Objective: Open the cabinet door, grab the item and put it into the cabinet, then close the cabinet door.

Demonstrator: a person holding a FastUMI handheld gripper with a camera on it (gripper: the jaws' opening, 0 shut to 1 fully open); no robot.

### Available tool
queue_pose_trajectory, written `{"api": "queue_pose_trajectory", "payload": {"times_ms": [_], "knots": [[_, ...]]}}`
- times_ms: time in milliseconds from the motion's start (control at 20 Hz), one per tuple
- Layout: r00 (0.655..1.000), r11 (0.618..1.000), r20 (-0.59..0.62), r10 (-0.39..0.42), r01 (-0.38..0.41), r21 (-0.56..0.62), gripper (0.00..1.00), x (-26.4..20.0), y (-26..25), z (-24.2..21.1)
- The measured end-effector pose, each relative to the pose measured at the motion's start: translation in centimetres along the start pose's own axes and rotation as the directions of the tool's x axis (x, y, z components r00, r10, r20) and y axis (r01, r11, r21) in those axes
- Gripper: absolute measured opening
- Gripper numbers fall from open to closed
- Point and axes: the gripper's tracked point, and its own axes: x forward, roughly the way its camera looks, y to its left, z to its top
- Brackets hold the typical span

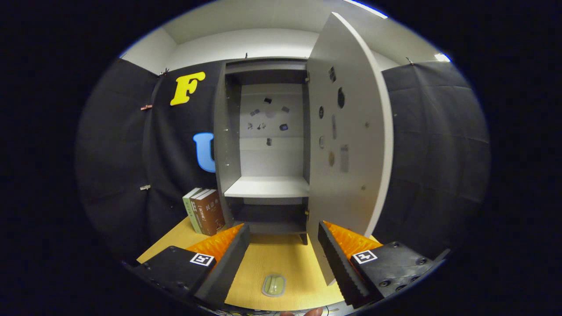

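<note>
A tall grey cabinet [268,145] stands on the wooden table [276,259] beyond my fingers. Its door [349,145] hangs swung wide open to the right, its lower edge close to my right finger. Inside, a pale shelf [268,186] has nothing on it, and small stickers dot the back panel. A small flat pale-green item [274,285] with a clear rim lies on the table between my fingers, near the table's front edge. My gripper [283,232] is open, with nothing between its fingers, raised above the table.
Two books [204,211], one green and one brown, stand upright against the cabinet's left side. Black cloth walls close the booth to the left and right. A fingertip [307,312] shows at the table's front edge.
</note>
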Motion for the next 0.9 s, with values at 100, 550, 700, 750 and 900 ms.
{"api": "queue_pose_trajectory", "payload": {"times_ms": [100,550,700,750,900], "knots": [[0.996,1.000,-0.084,0.028,-0.029,-0.009,0.98,1.3,1.5,-4.1],[0.903,1.000,-0.430,0.003,0.002,0.011,0.98,7.1,2.3,-21.7],[0.860,1.000,-0.510,-0.010,0.017,0.009,0.99,8.4,2.4,-26.2],[0.846,1.000,-0.533,-0.015,0.023,0.008,0.98,8.7,2.4,-27.8],[0.805,0.998,-0.591,-0.039,0.056,0.011,0.98,9.6,2.3,-31.4]]}}
